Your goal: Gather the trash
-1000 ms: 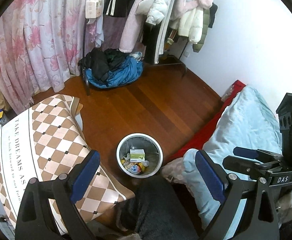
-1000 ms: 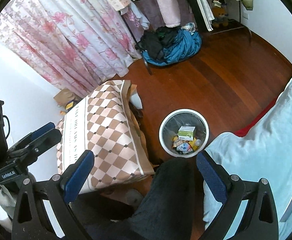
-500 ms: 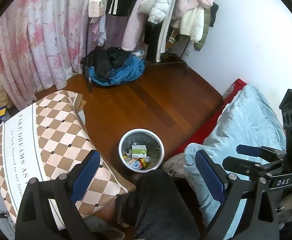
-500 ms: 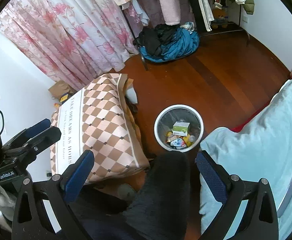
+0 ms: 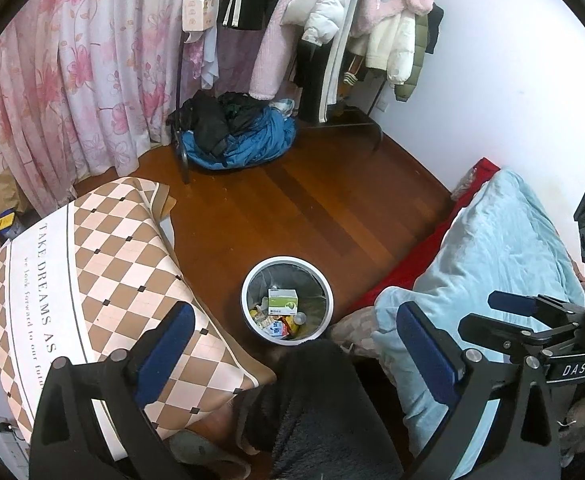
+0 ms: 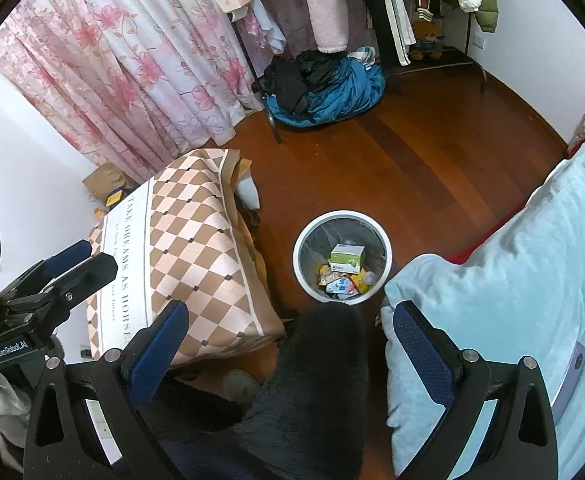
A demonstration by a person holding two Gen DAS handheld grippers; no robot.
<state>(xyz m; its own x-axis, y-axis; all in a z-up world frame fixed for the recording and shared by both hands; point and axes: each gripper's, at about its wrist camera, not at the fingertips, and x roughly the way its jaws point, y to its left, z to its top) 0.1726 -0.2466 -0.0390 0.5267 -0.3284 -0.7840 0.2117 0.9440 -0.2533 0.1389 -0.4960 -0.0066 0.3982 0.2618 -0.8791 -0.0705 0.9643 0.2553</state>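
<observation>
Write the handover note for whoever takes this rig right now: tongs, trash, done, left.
Left tongs: open, empty.
Right tongs: open, empty.
Trash bin stands on the wood floor between the checkered table and the bed, holding a green-and-white box on top of wrappers.
Done: that trash is binned.
Left: no loose trash shows in either view; look elsewhere.

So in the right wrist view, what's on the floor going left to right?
Checkered tablecloth → white trash bin → light blue quilt.
</observation>
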